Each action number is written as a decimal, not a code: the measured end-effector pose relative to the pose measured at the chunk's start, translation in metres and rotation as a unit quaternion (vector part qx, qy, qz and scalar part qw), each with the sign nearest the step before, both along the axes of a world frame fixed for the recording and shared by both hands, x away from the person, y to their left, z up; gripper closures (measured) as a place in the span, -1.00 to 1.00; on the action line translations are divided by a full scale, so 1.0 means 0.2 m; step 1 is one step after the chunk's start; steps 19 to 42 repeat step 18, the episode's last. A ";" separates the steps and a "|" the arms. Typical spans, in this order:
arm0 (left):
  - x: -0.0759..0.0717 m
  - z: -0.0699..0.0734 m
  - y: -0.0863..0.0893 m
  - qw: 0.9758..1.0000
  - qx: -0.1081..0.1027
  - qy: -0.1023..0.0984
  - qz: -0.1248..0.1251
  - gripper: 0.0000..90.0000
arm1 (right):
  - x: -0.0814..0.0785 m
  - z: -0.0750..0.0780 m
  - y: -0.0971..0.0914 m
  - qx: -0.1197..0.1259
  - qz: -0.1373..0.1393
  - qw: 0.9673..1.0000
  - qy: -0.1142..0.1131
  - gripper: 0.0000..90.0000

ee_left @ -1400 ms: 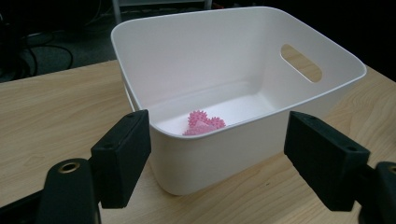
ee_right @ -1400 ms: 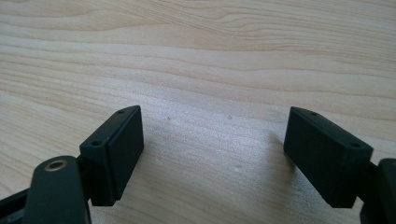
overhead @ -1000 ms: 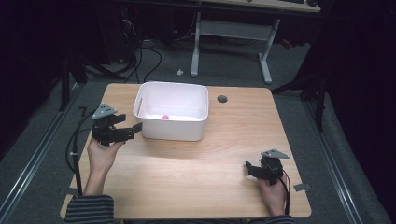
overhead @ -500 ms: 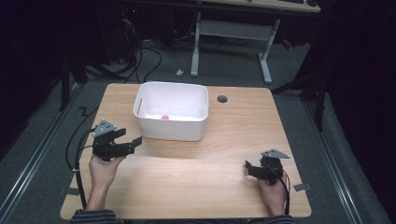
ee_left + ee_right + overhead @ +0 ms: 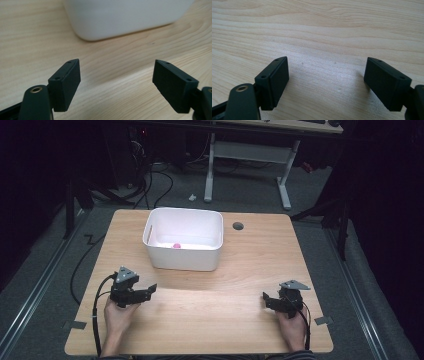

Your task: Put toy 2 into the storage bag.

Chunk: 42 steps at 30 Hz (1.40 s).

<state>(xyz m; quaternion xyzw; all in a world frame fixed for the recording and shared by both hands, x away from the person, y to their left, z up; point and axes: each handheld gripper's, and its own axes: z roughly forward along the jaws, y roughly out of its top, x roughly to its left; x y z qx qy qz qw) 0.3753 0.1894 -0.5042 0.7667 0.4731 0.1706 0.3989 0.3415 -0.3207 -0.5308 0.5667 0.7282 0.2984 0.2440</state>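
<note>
- I see the light wooden table with rounded corners (image 5: 240, 270) taking up most of the high view, its grain running side to side; a small dark round cable hole (image 5: 238, 226) sits in its far half, just right of the tub.
- I see the white rectangular plastic tub (image 5: 184, 255) standing upright on the far centre of the table; its near wall also shows as a blurred white curve (image 5: 125, 17) at the top of the left gripper view.
- I hold the left black two-jaw gripper (image 5: 148, 290) low over the near left of the table, pointing right and a little forward, near the tub's front left corner but apart from it. In its own view (image 5: 116, 86) the jaws stand wide apart with only bare wood between them.
- I hold the right black two-jaw gripper (image 5: 266, 299) at the near right of the table, well apart from the tub, pointing left. Its own view (image 5: 325, 86) shows the jaws spread wide over bare wood, gripping nothing.
- My left hand (image 5: 119, 315) and right hand (image 5: 291, 325) come in from the near edge, each wrapped round its gripper's body, a black cable trailing from each.
- I see a small pink rounded object (image 5: 176, 246) lying on the tub's floor, near the middle; I cannot tell what it is.
</note>
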 end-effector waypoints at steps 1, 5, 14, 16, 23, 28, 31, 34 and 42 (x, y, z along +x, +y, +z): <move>0.00 -0.02 0.00 1.000 0.002 0.002 0.005 -0.49 | 0.00 0.00 0.00 0.000 0.000 1.000 0.000 -0.55; 0.00 -0.08 -0.01 1.000 0.025 0.002 0.019 -0.51 | 0.00 0.00 0.00 0.000 0.000 1.000 0.000 -0.55; -0.01 -0.16 -0.02 0.997 0.062 0.007 0.035 -0.56 | 0.00 0.00 0.00 -0.001 0.002 1.000 -0.001 -0.55; -0.01 -0.16 -0.02 0.997 0.062 0.007 0.035 -0.56 | 0.00 0.00 0.00 -0.001 0.002 1.000 -0.001 -0.55; -0.01 -0.16 -0.02 0.997 0.062 0.007 0.035 -0.56 | 0.00 0.00 0.00 -0.001 0.002 1.000 -0.001 -0.55; -0.01 -0.16 -0.02 0.997 0.062 0.007 0.035 -0.56 | 0.00 0.00 0.00 -0.001 0.002 1.000 -0.001 -0.55; -0.01 -0.16 -0.02 0.997 0.062 0.007 0.035 -0.56 | 0.00 0.00 0.00 -0.001 0.002 1.000 -0.001 -0.55; -0.01 -0.16 -0.02 0.997 0.062 0.007 0.035 -0.56 | 0.00 0.00 0.00 -0.001 0.002 1.000 -0.001 -0.55; -0.01 -0.16 -0.02 0.997 0.062 0.007 0.035 -0.56 | 0.00 0.00 0.00 -0.001 0.002 1.000 -0.001 -0.55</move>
